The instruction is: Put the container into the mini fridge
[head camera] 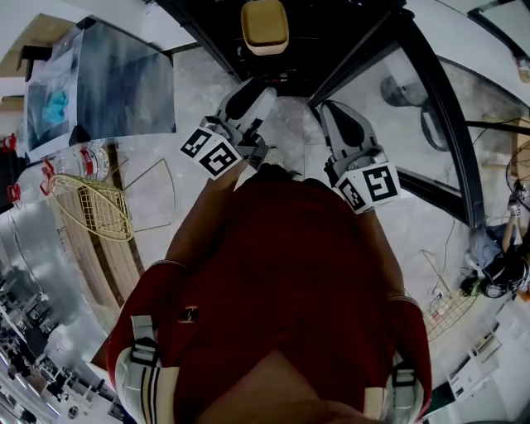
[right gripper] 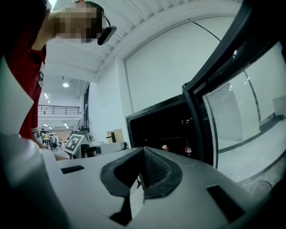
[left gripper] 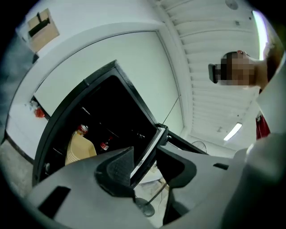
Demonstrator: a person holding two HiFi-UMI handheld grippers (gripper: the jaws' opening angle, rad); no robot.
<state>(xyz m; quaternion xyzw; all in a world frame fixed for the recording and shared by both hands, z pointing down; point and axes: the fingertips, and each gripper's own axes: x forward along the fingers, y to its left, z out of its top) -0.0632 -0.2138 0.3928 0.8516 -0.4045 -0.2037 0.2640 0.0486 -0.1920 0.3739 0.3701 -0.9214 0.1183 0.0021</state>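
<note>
The beige container (head camera: pixel 265 25) sits inside the black mini fridge (head camera: pixel 331 33), whose glass door (head camera: pixel 447 124) stands open to the right. In the left gripper view the container (left gripper: pixel 80 150) rests on the fridge floor beside a red can (left gripper: pixel 82 129) and a small bottle (left gripper: pixel 105 144). My left gripper (head camera: pixel 252 91) hangs just outside the opening; its jaws (left gripper: pixel 145 154) stand apart with nothing between them, and the door edge (left gripper: pixel 149 150) shows beyond the gap. My right gripper (head camera: pixel 335 112) is next to it, pads together and empty (right gripper: pixel 144 154), facing the fridge (right gripper: pixel 161 125).
A yellow wire basket (head camera: pixel 91 207) and a plastic bottle (head camera: pixel 83 157) lie on the left. A grey board (head camera: pixel 108 79) leans at the upper left. Another wire rack (head camera: pixel 451 310) and cables (head camera: pixel 497 265) are on the right. The person's red top fills the lower middle.
</note>
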